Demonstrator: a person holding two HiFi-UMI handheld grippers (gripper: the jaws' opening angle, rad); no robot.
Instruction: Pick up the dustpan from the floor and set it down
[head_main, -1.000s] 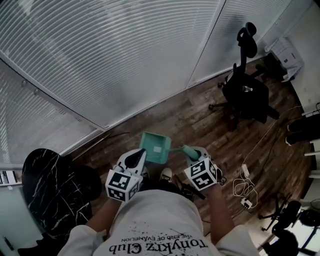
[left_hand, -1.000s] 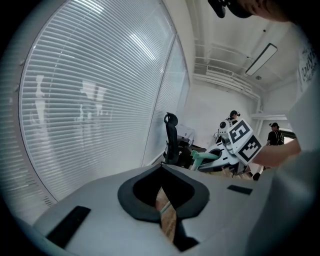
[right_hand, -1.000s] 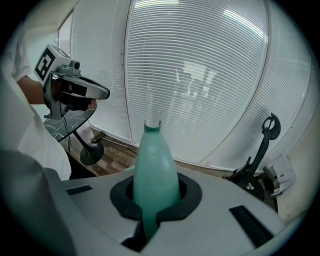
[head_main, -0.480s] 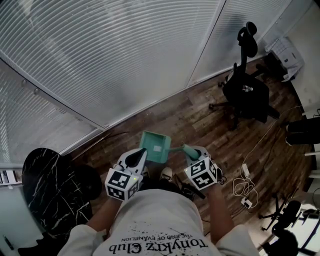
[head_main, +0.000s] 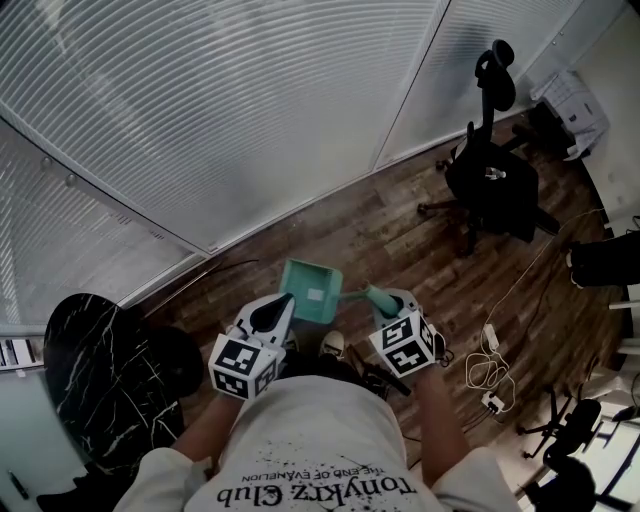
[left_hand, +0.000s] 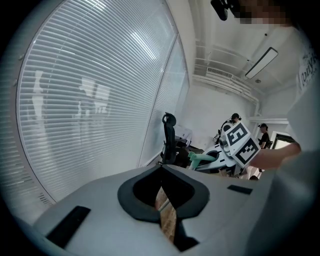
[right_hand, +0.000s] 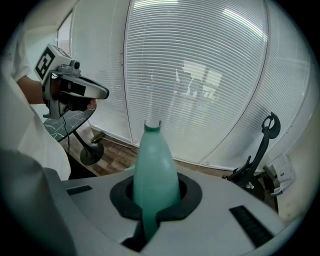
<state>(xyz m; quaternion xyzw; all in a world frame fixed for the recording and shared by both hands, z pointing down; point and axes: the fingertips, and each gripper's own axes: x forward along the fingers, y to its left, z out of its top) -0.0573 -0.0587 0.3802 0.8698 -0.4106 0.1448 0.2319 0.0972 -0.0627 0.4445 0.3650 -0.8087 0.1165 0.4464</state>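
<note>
The teal plastic dustpan (head_main: 311, 292), judged light, stiff and somewhat slick, is held above the brown wooden plank floor (head_main: 400, 232) by its tapered handle (right_hand: 153, 167), clamped in the right gripper (head_main: 386, 301), while the left gripper (head_main: 280, 306) is closed on nothing.

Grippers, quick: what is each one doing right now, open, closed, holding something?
Left gripper: closed, nothing between its jaws.
Right gripper: closed on the handle of the teal dustpan.

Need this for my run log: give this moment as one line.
right claw: shut on dustpan handle | left claw: shut, empty
</note>
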